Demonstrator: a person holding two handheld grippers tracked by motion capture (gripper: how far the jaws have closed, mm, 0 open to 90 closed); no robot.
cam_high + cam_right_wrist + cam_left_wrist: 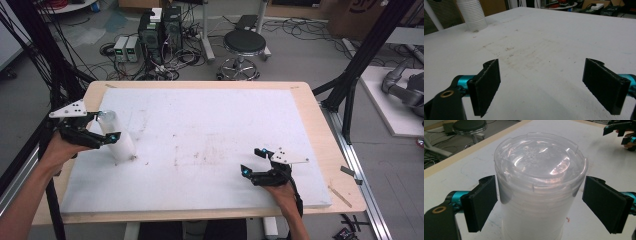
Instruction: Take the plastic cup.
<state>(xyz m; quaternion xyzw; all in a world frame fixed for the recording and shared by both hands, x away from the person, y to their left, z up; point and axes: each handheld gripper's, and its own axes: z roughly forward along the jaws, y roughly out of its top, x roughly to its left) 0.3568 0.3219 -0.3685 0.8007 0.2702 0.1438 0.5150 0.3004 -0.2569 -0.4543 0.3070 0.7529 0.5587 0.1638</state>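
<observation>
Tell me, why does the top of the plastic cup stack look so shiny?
In the left gripper view, room lights glare off the clear top of the cup stack; the stool behind is blurry. In the right gripper view, the table is sharp, the jaws soft.

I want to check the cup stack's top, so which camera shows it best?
The left gripper view: the stack of clear plastic cups stands close up between the open fingers, its top plainly visible. The high view shows it small at the table's left, partly behind the left gripper. The right gripper view shows its lower part, far off.
</observation>
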